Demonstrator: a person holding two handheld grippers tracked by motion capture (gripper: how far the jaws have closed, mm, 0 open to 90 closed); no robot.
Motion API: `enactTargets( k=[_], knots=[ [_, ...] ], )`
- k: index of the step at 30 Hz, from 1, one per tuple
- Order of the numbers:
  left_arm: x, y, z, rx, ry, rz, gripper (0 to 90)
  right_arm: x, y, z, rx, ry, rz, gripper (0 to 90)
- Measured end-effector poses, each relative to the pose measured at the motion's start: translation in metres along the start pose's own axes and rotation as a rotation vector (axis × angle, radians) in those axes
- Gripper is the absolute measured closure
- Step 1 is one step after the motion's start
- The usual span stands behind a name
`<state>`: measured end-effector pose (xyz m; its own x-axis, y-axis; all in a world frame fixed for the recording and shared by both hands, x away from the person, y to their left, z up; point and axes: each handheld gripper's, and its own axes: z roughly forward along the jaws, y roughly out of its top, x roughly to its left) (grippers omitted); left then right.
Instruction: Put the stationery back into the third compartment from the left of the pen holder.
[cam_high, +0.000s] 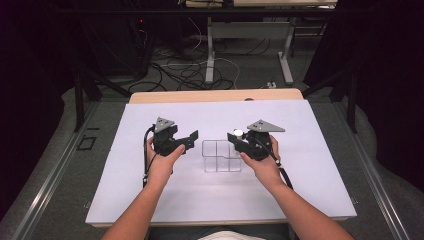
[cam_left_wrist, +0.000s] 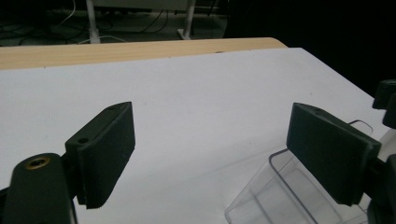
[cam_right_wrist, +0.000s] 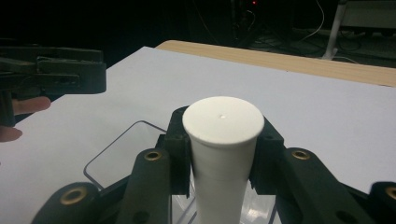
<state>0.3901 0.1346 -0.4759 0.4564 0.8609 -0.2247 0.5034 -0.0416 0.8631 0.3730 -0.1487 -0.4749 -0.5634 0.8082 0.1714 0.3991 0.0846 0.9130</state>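
Right claw (cam_right_wrist: 223, 154) clamped on white cylinder (cam_right_wrist: 223, 140), poised just above clear divided tray (cam_high: 221, 156) on table (cam_high: 310, 165) — placing left, I reckon. Left claw (cam_left_wrist: 210, 154) wide open (empty), beside tray.

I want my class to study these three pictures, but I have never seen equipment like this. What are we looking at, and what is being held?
A person sits at a table covered in white, holding a black two-jaw tool in each hand. One picture looks down from above; the other two come from cameras riding on each tool. The left tool is open and holds nothing. The right tool is shut on a white cylinder. Between them on the table sits a clear plastic tray with compartments.
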Motion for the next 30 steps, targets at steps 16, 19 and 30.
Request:
enactTargets(
  k=[16, 19, 30],
  knots=[
    [0.006, -0.003, 0.004, 0.037, -0.001, 0.002, 1.0, 0.0, -0.01, 0.003, 0.032, 0.001, -0.007, 58.6],
    [0.009, -0.002, 0.003, 0.043, 0.004, 0.003, 1.0, -0.001, -0.008, 0.0, 0.014, 0.018, -0.001, 47.0],
    [0.017, -0.002, 0.0, 0.039, 0.021, -0.011, 1.0, -0.011, 0.006, -0.009, -0.035, -0.026, 0.001, 15.7]
  ],
)
